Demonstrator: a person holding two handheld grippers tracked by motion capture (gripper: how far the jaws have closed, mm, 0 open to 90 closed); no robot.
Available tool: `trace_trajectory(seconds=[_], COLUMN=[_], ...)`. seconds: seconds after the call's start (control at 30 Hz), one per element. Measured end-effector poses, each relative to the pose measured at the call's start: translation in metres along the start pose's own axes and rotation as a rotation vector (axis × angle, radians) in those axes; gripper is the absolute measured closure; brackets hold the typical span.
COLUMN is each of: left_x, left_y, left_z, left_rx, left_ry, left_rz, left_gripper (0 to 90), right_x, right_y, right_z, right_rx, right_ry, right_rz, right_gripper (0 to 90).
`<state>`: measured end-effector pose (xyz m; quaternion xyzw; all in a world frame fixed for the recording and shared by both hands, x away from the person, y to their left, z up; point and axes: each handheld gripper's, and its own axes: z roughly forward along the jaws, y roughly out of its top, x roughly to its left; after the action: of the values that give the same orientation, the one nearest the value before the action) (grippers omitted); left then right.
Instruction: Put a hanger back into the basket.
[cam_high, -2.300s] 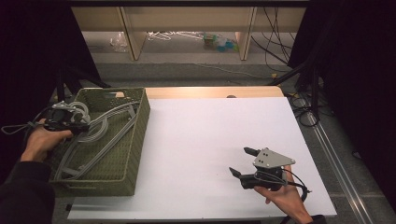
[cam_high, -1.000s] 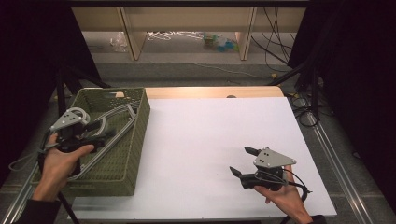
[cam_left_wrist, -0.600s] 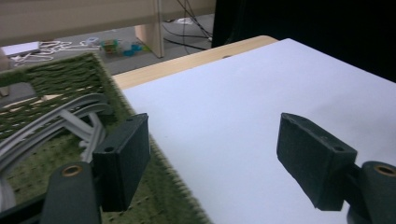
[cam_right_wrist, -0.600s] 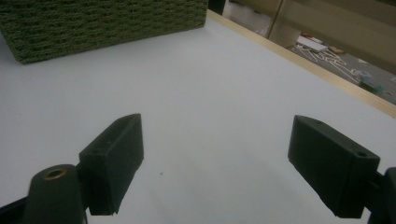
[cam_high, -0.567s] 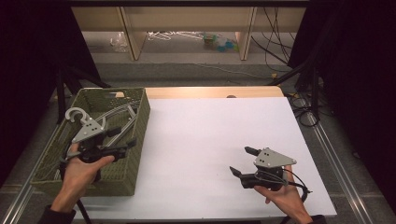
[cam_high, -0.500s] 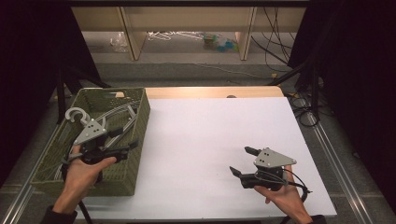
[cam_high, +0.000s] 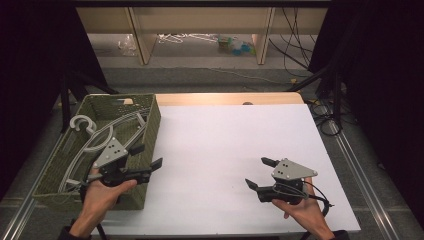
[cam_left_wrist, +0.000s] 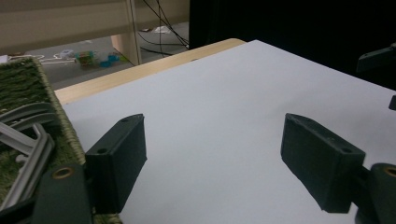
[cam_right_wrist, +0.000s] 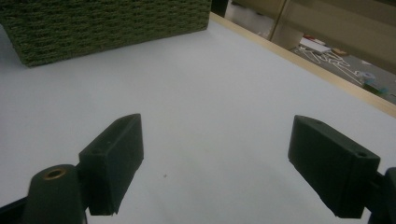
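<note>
A green woven basket (cam_high: 154, 116) stands at the table's left and holds several grey plastic hangers (cam_high: 97, 136); one hook rests on its left rim. My left gripper (cam_high: 147, 156) hovers over the basket's near right wall and points out over the white table. Its jaws have just been opening and are open, with nothing between them (cam_left_wrist: 219, 163). The hangers (cam_left_wrist: 25, 140) and basket (cam_left_wrist: 28, 86) lie to its left. My right gripper (cam_high: 259, 172) is held low at the table's front right, open and empty (cam_right_wrist: 219, 168), and faces the basket (cam_right_wrist: 107, 23).
The white tabletop (cam_high: 225, 145) spreads between the two grippers, with a wooden strip (cam_high: 225, 98) along its far edge. Beyond are low shelves (cam_high: 200, 20) and clutter on the floor. Cables (cam_high: 325, 110) hang at the right.
My left hand has moved from the hanger hooks at the basket's left rim to its near right wall, and its jaws now stand wider. The right gripper has stayed put.
</note>
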<state>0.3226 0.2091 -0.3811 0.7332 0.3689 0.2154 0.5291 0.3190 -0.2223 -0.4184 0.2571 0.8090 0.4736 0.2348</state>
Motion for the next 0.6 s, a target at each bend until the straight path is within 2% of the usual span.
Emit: trace_trajectory(seconds=[0.07, 0.1, 0.13, 0.17, 0.2, 0.3, 0.33, 0.53, 0.6], left_x=[-0.002, -0.005, -0.005, -0.007, -0.008, -0.012, -0.013, -0.024, -0.027], left_y=[-0.002, -0.004, -0.004, -0.006, -0.007, -0.012, -0.014, -0.026, -0.030], left_z=[0.001, 0.001, 0.001, 0.002, 0.002, 0.003, 0.004, 0.004, 0.004], left_rx=[0.006, 0.006, 0.003, -0.001, 0.007, 0.012, 0.007, 0.013, 0.000], left_ry=[-0.017, -0.013, -0.017, -0.024, -0.025, -0.039, -0.048, -0.055, -0.035], left_rz=[0.015, -0.007, 0.008, -0.011, 0.001, -0.005, 0.006, 0.023, 0.019], left_gripper=[21.0, 20.6, 20.0, 18.9, 18.2, 17.3, 17.1, 17.1, 17.1], right_x=[0.001, 0.001, 0.001, 0.000, 0.000, 0.001, 0.001, 0.003, 0.003], right_y=[0.000, 0.000, 0.000, 0.000, 0.000, 0.000, 0.000, 0.000, 0.000], right_z=[0.000, 0.000, 0.000, 0.000, 0.000, 0.000, 0.000, 0.001, 0.001], right_rx=[-0.002, -0.002, 0.001, 0.005, 0.005, 0.000, -0.002, -0.004, -0.005], right_ry=[0.006, 0.007, 0.007, 0.008, 0.009, 0.014, 0.013, 0.017, 0.020], right_rz=[0.004, 0.005, 0.010, 0.009, 0.009, 0.012, 0.008, 0.006, 0.010], right_gripper=[19.2, 19.2, 19.1, 19.1, 19.1, 19.1, 19.2, 19.2, 19.2])
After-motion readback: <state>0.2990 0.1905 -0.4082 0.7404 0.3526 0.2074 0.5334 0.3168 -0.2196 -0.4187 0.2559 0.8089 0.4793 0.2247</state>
